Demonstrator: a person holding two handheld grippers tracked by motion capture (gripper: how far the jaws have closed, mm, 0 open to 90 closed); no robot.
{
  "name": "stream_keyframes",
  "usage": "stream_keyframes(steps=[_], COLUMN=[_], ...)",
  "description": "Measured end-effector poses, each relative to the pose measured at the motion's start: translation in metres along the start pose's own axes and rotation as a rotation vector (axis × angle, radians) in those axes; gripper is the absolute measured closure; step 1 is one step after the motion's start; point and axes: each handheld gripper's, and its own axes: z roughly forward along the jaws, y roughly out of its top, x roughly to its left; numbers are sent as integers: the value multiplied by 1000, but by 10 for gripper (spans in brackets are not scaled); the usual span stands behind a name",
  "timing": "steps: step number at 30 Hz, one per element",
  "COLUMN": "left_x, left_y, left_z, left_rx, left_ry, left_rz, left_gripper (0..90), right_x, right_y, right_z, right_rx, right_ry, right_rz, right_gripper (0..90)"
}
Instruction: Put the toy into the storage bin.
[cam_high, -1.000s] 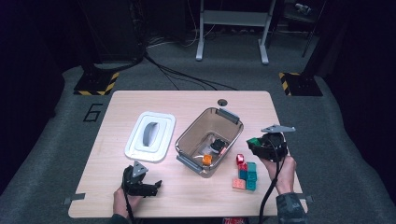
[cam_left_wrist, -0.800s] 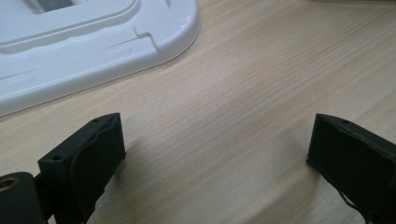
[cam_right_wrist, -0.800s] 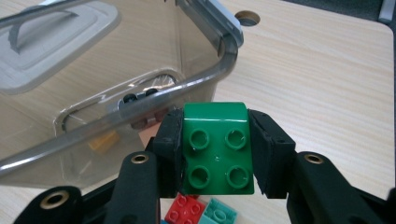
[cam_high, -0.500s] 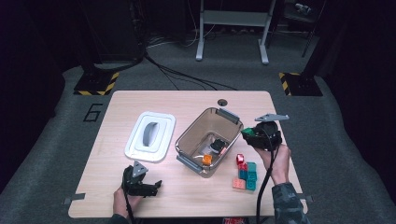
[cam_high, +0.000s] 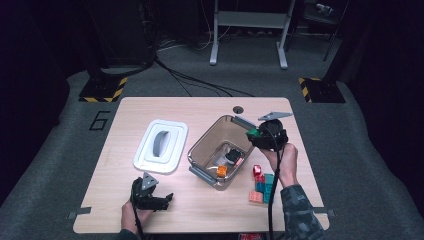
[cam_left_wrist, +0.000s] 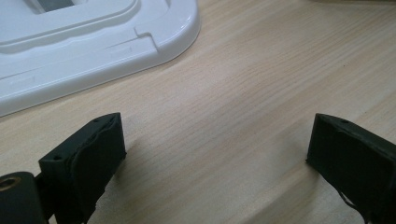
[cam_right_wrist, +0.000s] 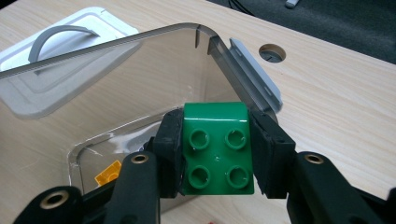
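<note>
Brick (cam_right_wrist: 218, 149) (green) clamped in right gripper (cam_right_wrist: 217, 151) jaws, above bin's (cam_high: 200, 152) right rim; left gripper (cam_left_wrist: 219, 154) jaws open, idle.

My right gripper (cam_right_wrist: 217, 154) clamps a green brick (cam_right_wrist: 217, 148) over the clear bin (cam_right_wrist: 140, 70), white lid (cam_right_wrist: 56, 70) lying beyond it.

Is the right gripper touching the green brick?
Touching. The right gripper view shows the right gripper with both jaws pressed flat against the sides of the green brick, no gap, above the clear bin.
</note>
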Motion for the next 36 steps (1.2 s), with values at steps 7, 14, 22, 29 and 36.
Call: stream_keyframes(steps=[7,14,22,29,36], left_x=[0,0,0,0,0], left_y=[0,0,0,0,0], left_z=[0,0,0,0,0], left_rx=[0,0,0,0,-1], left_ry=[0,0,1,1,1], left_rz=[-1,0,0,0,0], left_gripper=[41,41,42,41,41], right_x=[4,7,6,9,11], right_y=[8,8,2,2,0], right_z=[22,38,45,48,43], right_rx=[45,90,121,137,133], right_ry=[17,20,5,-21,-24], right_rz=[-16,-21,-34,-38,-35], right_gripper=[587,587,585,578,501])
